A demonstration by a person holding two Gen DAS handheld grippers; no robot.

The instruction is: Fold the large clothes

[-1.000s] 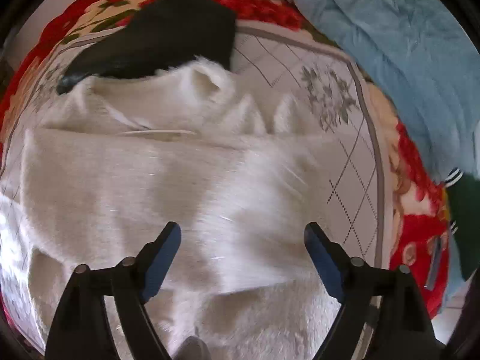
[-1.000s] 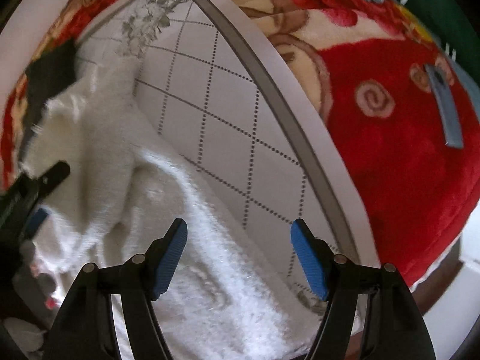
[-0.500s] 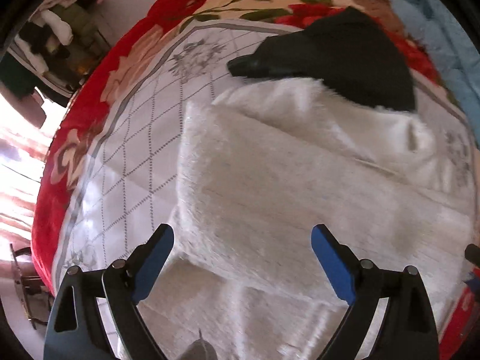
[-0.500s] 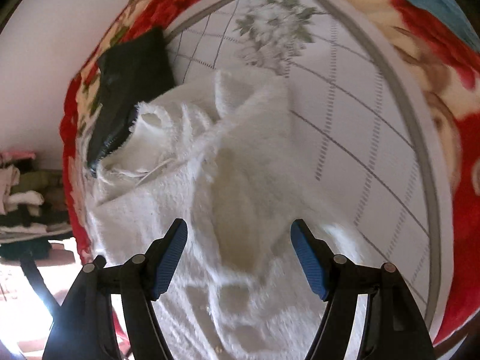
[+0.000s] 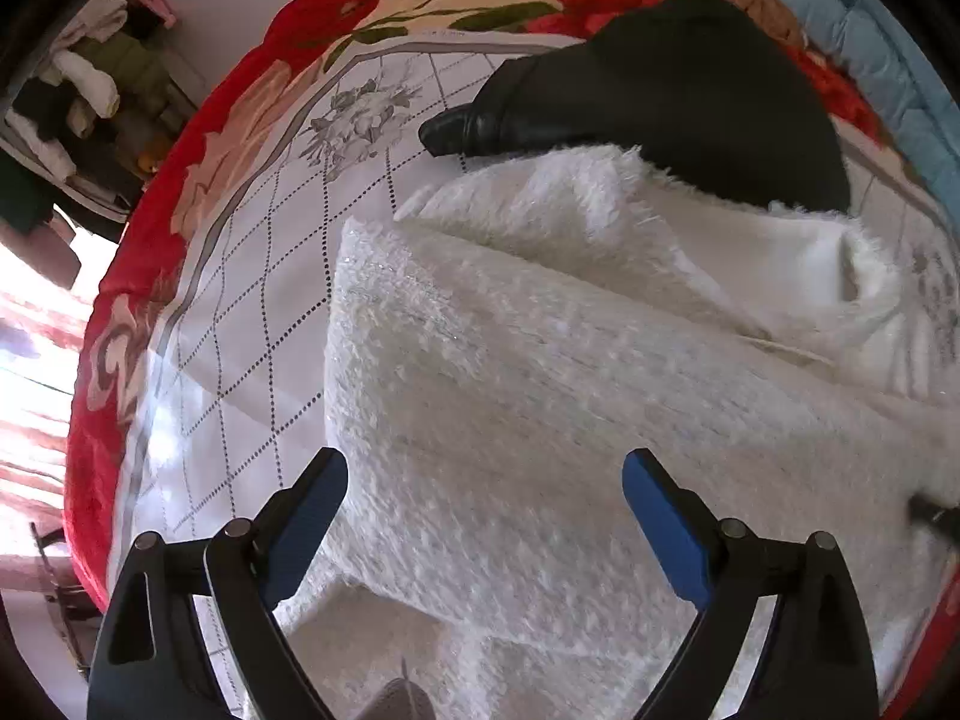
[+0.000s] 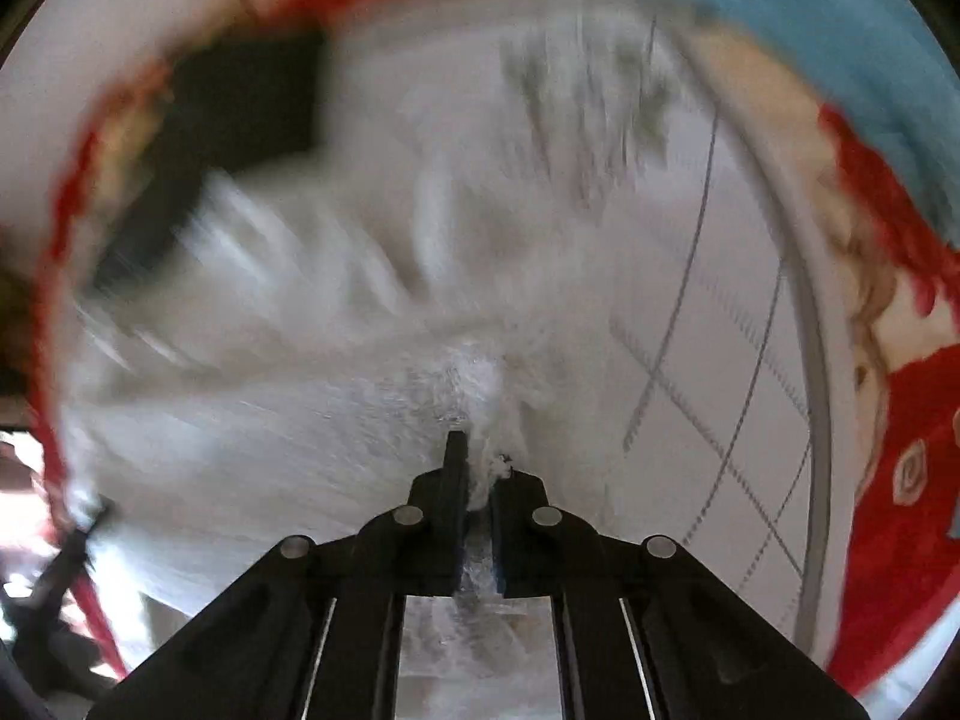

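A large white fluffy garment (image 5: 540, 372) lies partly folded on the bed, a wide folded band across its middle. My left gripper (image 5: 483, 501) is open, its blue pads (image 5: 306, 516) spread just above the garment's left part, holding nothing. My right gripper (image 6: 477, 480) is shut on a tuft of the white garment (image 6: 288, 408) at its right edge; that view is blurred by motion. A tip of the right gripper shows in the left wrist view (image 5: 933, 516).
A black garment (image 5: 678, 90) lies behind the white one, also in the right wrist view (image 6: 240, 114). The bed has a white quilted cover (image 5: 252, 324) and a red floral blanket (image 5: 120, 312). A light blue blanket (image 6: 798, 18) lies at the far right. Clothes hang at far left (image 5: 78, 96).
My right gripper went from open above the garment to shut on its right edge and is moving fast. My left gripper stays open and has shifted slightly over the garment's left part.
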